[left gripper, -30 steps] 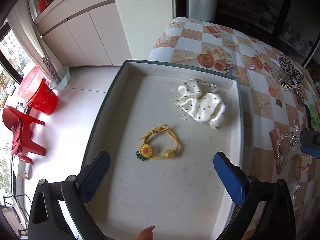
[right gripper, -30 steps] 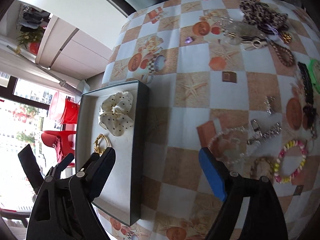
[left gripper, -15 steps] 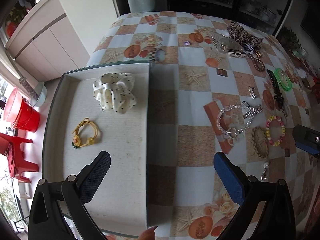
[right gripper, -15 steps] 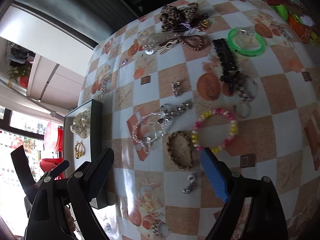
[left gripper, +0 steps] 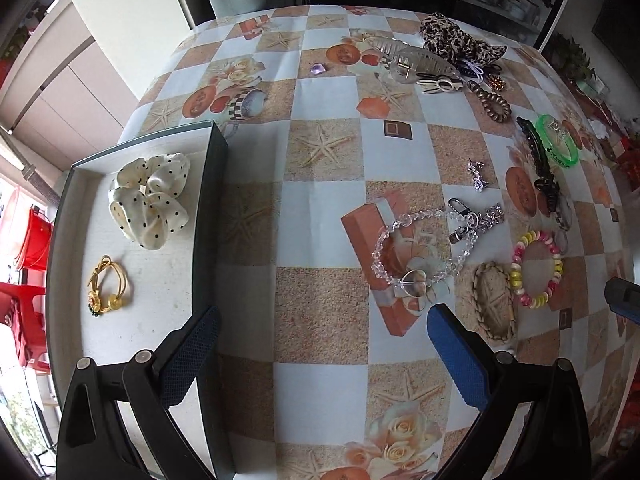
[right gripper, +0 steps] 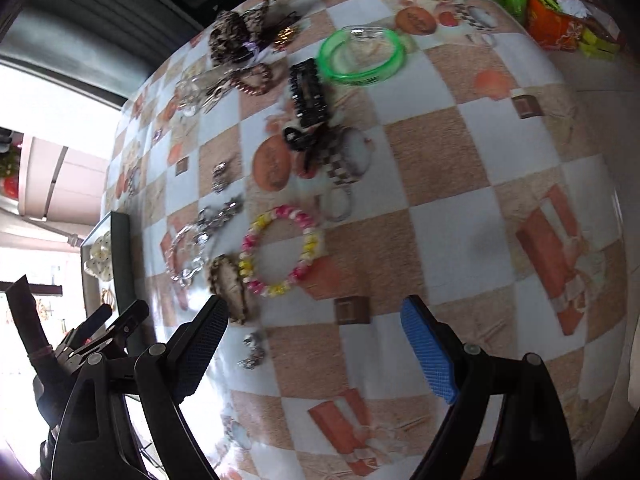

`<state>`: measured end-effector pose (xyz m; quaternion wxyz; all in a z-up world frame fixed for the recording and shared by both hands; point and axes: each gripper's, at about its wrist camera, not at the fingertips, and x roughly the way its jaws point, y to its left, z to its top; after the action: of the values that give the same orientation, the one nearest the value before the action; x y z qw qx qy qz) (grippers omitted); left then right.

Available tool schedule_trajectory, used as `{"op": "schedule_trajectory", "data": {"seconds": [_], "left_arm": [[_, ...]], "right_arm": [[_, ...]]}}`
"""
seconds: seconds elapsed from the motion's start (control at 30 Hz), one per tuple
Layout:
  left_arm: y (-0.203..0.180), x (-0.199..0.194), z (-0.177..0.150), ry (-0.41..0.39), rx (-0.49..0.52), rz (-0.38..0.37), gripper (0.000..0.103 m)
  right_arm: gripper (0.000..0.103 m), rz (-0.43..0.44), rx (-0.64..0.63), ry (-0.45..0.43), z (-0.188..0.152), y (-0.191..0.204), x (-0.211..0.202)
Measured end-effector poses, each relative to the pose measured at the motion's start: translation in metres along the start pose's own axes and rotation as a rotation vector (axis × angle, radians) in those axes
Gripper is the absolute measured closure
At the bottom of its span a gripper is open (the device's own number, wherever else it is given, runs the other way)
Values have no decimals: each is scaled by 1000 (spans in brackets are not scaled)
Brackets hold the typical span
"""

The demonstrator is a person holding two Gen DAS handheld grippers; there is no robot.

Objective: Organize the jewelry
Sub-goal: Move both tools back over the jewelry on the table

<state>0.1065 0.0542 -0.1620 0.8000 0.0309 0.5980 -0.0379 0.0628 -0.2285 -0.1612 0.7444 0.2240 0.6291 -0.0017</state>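
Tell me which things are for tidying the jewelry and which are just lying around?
For the job: tray, clear bead bracelet, pink and yellow bracelet, green bangle, yellow hair tie.

Just there: red bucket, red chair, tablecloth.

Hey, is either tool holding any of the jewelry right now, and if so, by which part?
Nothing is held. The left tool and the right tool both stand open and empty above the tablecloth.

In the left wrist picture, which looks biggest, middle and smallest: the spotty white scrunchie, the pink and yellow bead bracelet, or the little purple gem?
1. Spotty white scrunchie
2. Pink and yellow bead bracelet
3. Purple gem, which lies farther from the camera but looks tiny anyway.
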Motion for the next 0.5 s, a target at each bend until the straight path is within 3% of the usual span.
{"op": "schedule_trajectory", "data": {"seconds": [0.5], "left_arm": [[2,33,23,20,-55,37,0]], "right_arm": [[13,-154,1,-77,71,-34,7]]}}
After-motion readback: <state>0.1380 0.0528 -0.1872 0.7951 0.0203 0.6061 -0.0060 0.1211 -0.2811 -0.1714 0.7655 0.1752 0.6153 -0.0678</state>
